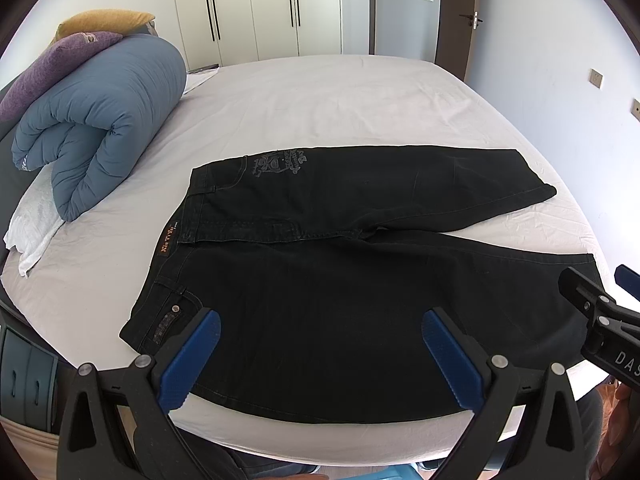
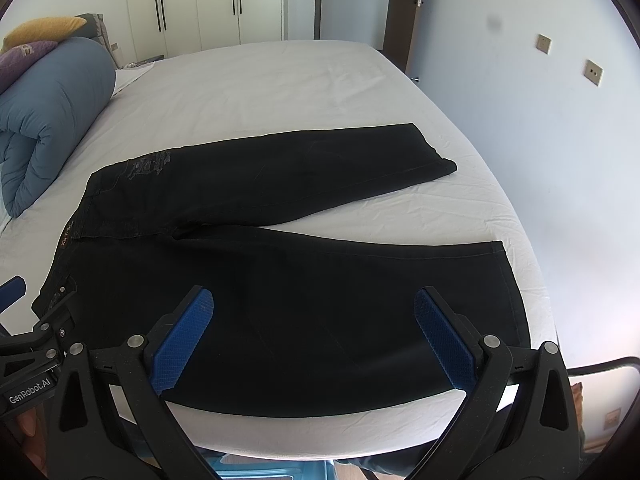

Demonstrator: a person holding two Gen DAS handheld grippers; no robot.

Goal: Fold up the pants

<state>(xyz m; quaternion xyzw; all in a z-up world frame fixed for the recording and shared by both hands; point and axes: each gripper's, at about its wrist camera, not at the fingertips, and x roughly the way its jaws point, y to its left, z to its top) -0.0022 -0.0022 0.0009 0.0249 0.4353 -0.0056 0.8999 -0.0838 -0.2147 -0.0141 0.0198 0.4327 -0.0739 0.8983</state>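
Black pants [image 1: 328, 280] lie flat on the white bed [image 1: 320, 108], waistband at the left, both legs spread apart toward the right. They also show in the right wrist view [image 2: 280, 288]. My left gripper [image 1: 320, 320] is open and empty, hovering above the near leg close to the waistband. My right gripper [image 2: 314, 300] is open and empty, above the near leg further right. Each gripper shows at the edge of the other's view: the right one [image 1: 600, 320] and the left one [image 2: 32, 340].
A rolled blue duvet [image 1: 100, 120] with purple and yellow pillows [image 1: 80, 40] lies at the bed's left. A white towel [image 1: 36, 224] sits beside it. White wardrobes [image 1: 256, 8] and a door stand behind. The wall runs along the bed's right side.
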